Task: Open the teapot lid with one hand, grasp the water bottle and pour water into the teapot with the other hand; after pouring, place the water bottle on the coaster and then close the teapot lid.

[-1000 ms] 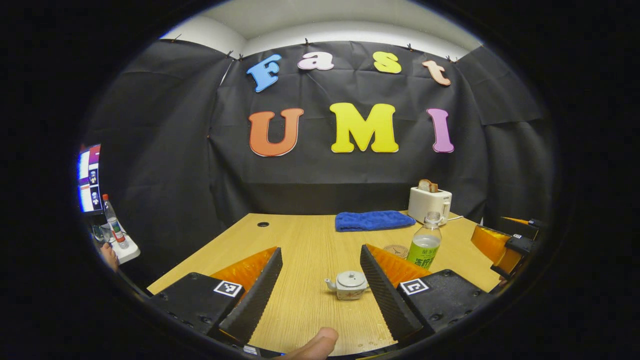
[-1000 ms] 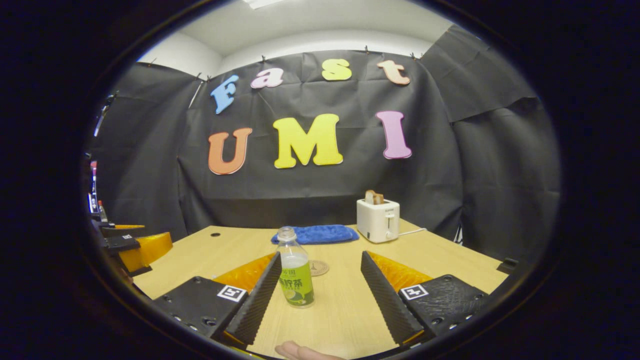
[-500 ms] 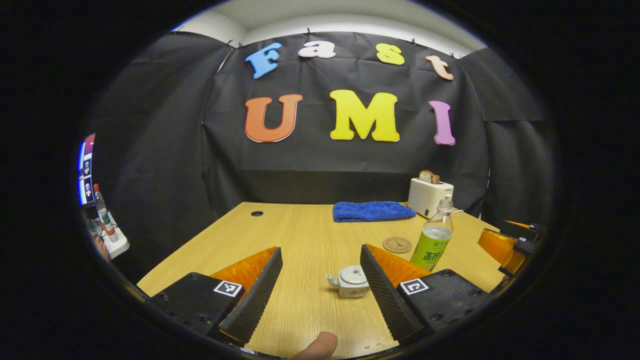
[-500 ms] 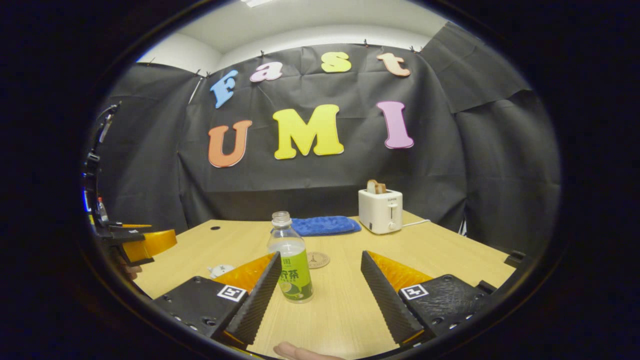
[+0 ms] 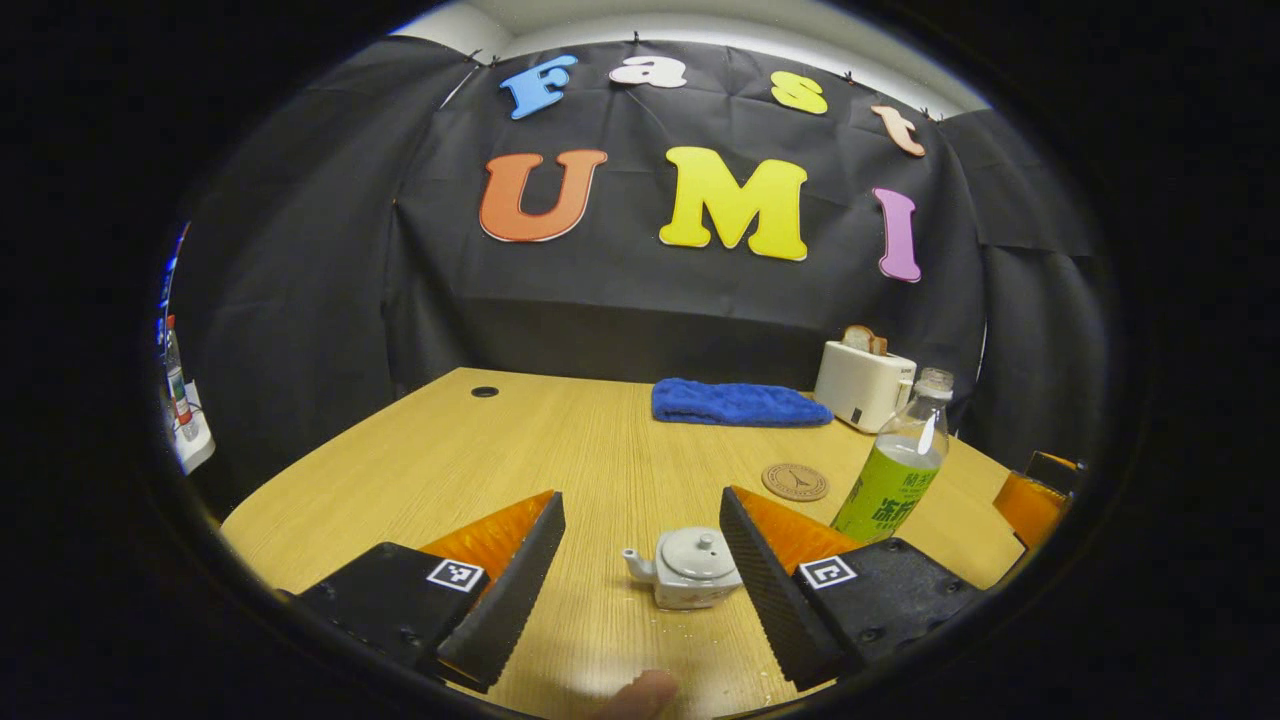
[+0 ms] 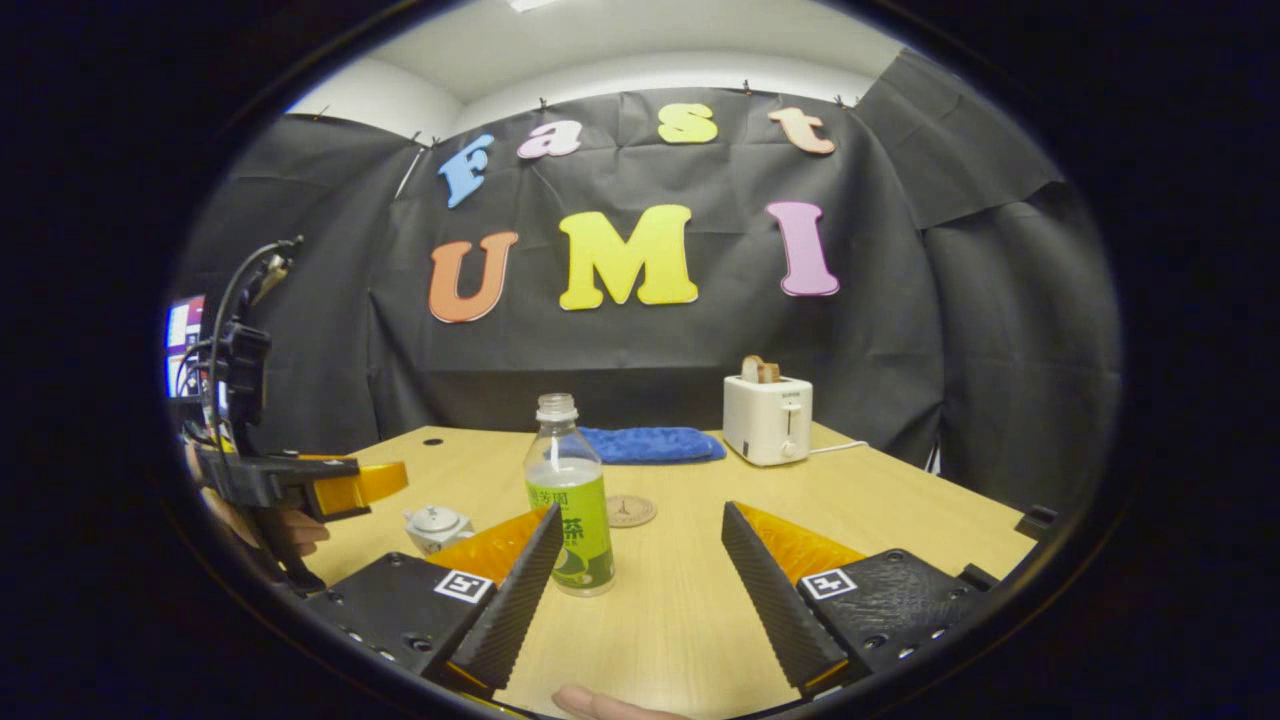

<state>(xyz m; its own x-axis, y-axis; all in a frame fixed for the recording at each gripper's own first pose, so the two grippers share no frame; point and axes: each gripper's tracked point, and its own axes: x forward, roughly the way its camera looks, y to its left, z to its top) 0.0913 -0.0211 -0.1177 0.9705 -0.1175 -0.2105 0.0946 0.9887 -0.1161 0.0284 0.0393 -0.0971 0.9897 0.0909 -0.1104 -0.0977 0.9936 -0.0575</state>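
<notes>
The left gripper (image 5: 640,560) is wide open and holds nothing. One small teapot (image 5: 687,567) with its lid on sits on the table (image 5: 560,450) by its right finger. The right gripper (image 6: 640,570) is wide open and empty too. One water bottle (image 6: 568,495) stands by its left finger. Farther back lie one coaster (image 5: 796,481), one blue cloth (image 5: 735,402) and one toaster (image 6: 767,419).

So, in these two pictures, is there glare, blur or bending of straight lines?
Left gripper view: the table edge bows from the fisheye; a bright glint sits on the water bottle. Right gripper view: the toaster is sharp, the edges darken, and the teapot looks slightly soft.
</notes>
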